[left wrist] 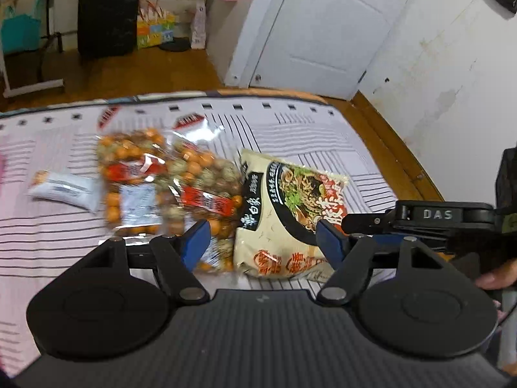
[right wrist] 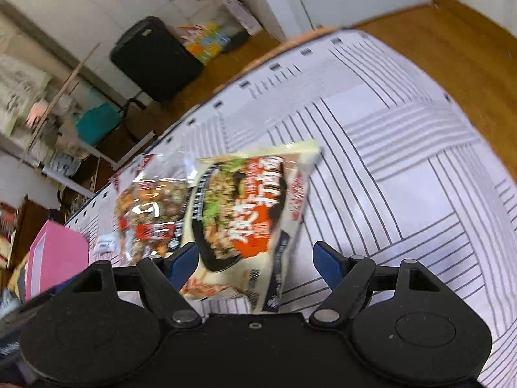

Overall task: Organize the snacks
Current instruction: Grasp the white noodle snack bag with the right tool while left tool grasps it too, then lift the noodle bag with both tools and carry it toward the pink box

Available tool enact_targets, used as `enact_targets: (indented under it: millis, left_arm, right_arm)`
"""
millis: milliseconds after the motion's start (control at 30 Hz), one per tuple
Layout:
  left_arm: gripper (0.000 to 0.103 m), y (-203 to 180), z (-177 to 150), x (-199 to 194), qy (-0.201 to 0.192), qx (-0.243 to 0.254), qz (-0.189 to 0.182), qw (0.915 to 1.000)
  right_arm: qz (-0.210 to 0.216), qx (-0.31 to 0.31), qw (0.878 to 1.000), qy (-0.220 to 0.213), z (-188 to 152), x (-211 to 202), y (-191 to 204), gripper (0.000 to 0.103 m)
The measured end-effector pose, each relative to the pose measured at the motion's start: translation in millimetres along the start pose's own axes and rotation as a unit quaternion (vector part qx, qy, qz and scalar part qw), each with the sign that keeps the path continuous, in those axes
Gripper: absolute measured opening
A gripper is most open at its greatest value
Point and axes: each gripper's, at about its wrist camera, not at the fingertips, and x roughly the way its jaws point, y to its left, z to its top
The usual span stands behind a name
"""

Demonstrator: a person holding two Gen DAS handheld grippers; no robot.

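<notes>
Left gripper (left wrist: 261,242) hovers low over the bed w/ fingers spread wide, nothing between them; blue pads (left wrist: 196,240) frame the gap; noodle packet (left wrist: 287,213) lies on the striped sheet (left wrist: 323,135) directly ahead, its near end between the two pads but not clamped. Right gripper (right wrist: 255,258) likewise has fingers wide apart, empty; in the left wrist view its black body marked "DAS" enters from the right edge, just beside the left unit's right finger; part of a hand (left wrist: 497,274) shows behind it. Noodle packet in right wrist view (right wrist: 248,213): cream wrapper, bowl photo, red lettering; lower end sits between the right gripper's fingers; left pad (right wrist: 182,263) overlaps its edge, contact cannot be confirmed (motion blur).

Adjacent items, left wrist view: two clear bags of orange/green round snacks; first snack bag (left wrist: 132,177) to the left, second snack bag (left wrist: 206,194) beside it, touching the noodle packet's left edge. Small white sachet (left wrist: 64,187) lies further left, apart from the bags. Right wrist view: pink box (right wrist: 55,258) at left edge near the snack bag.

Background: black suitcase (left wrist: 110,13) upright on wood floor (left wrist: 135,74); white door (left wrist: 316,26) at rear; teal bag (left wrist: 19,32) at far left.
</notes>
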Motion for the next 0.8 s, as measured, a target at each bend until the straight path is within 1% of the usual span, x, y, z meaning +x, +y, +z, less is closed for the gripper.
enact_targets:
  millis: [67, 100, 167, 233, 300, 367, 467, 567, 633, 667, 733, 800]
  left_arm:
    - [0.071, 2, -2, 20, 0.009, -0.006, 0.002, 0.9999]
    - [0.071, 4, -5, 27, 0.009, -0.012, -0.003, 0.9999]
    - [0.071, 11, -6, 40, 0.023, -0.032, -0.016, 0.9991]
    - [0.07, 17, -9, 47, 0.033, -0.039, -0.024, 0.9984]
    - [0.066, 19, -10, 50, 0.029, -0.027, -0.028, 0.9988]
    - [0.048, 19, -9, 54, 0.039, -0.011, -0.044, 0.9982]
    - [0.044, 22, -11, 64, 0.059, -0.017, -0.077, 0.9951]
    - [0.045, 28, -14, 70, 0.055, -0.043, -0.091, 0.9934]
    - [0.048, 32, -18, 72, 0.043, -0.07, -0.096, 0.9919]
    - [0.048, 31, -21, 72, 0.039, -0.076, -0.093, 0.992]
    - [0.047, 22, -24, 71, 0.03, -0.049, -0.081, 0.9951]
    - [0.046, 15, -26, 68, 0.03, -0.038, -0.085, 0.9952]
  right_arm:
    - [-0.002, -0.008, 1.0, 0.011, 1, 10, 2, 0.082]
    - [-0.001, -0.014, 1.0, 0.014, 1, 14, 3, 0.082]
    - [-0.003, -0.017, 1.0, 0.013, 4, 22, 7, 0.082]
    - [-0.004, -0.011, 1.0, 0.004, 8, 28, 7, 0.082]
    - [-0.009, -0.005, 1.0, 0.002, 10, 34, 8, 0.082]
    - [-0.005, -0.003, 1.0, 0.008, 11, 40, 9, 0.081]
    - [-0.007, -0.001, 1.0, 0.023, 9, 51, 10, 0.072]
    - [-0.005, 0.006, 1.0, 0.025, 9, 55, 10, 0.072]
    - [-0.006, 0.004, 1.0, 0.027, 9, 58, 10, 0.074]
    - [-0.008, 0.004, 1.0, 0.026, 9, 60, 9, 0.074]
    - [-0.004, 0.01, 1.0, 0.024, 8, 61, 9, 0.074]
    - [-0.005, -0.001, 1.0, 0.019, 6, 57, 11, 0.068]
